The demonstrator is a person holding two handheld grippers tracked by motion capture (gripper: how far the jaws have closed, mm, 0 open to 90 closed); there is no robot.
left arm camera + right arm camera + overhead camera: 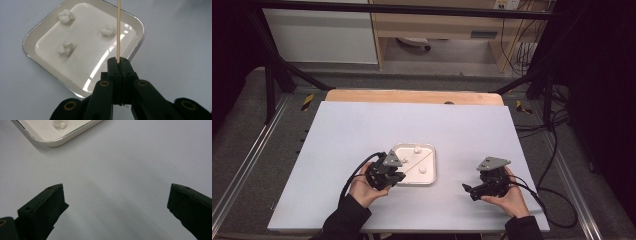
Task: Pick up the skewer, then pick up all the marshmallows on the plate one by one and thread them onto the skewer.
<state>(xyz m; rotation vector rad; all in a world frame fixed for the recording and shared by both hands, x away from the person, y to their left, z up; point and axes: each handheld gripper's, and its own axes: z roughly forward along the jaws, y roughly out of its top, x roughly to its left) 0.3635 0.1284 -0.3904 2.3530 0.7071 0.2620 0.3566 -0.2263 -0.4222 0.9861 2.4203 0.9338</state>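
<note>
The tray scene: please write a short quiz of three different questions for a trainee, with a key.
1. True or false: the left hand-held gripper is shut on the wooden skewer.
2. How many white popcorn pieces lie in the tray?
3. The right hand-held gripper is: A) shut on a popcorn piece, B) open over the bare table, C) inside the tray.

Key: 1 true; 2 three; 3 B.

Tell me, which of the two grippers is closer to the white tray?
Left. The left gripper, clamping a wooden skewer, sits at the white tray's near left edge; the right gripper stands open, well off to its right.
</note>
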